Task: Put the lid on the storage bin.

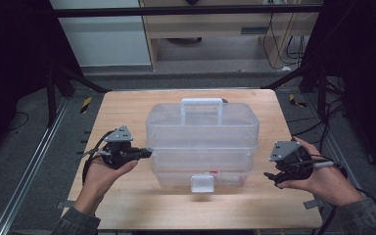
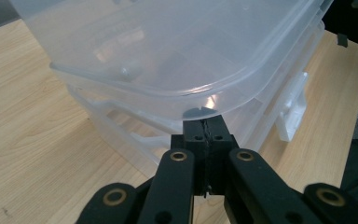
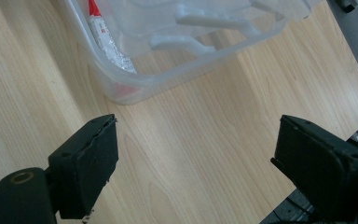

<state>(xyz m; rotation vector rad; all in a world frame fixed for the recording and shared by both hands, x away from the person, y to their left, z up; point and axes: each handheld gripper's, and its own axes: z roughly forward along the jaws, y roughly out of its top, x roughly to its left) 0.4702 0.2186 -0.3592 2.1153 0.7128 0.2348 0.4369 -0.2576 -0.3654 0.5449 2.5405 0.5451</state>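
A clear plastic storage box (image 1: 203, 164) with a lid (image 1: 203, 122) and a white handle (image 1: 202, 103) sits in the middle of the wooden table (image 1: 127, 110). My left gripper (image 1: 147, 153) is shut, with its tips against the lid's left rim. In the left gripper view the shut jaws (image 2: 208, 127) press up under the lid (image 2: 168, 46) edge, which stands slightly raised off the box. My right gripper (image 1: 272, 177) hovers open to the right of the box. In the right gripper view, the open right gripper (image 3: 198, 140) has bare table between its jaws, and a red-and-white tube (image 3: 105, 37) lies inside the box (image 3: 177, 70).
A white latch (image 1: 202, 183) hangs at the box's front; it also shows as a white latch (image 2: 293, 112) in the left gripper view. Black frame bars flank the table, with cables on the floor (image 1: 313, 127) at the right. Bare wood lies in front of the box.
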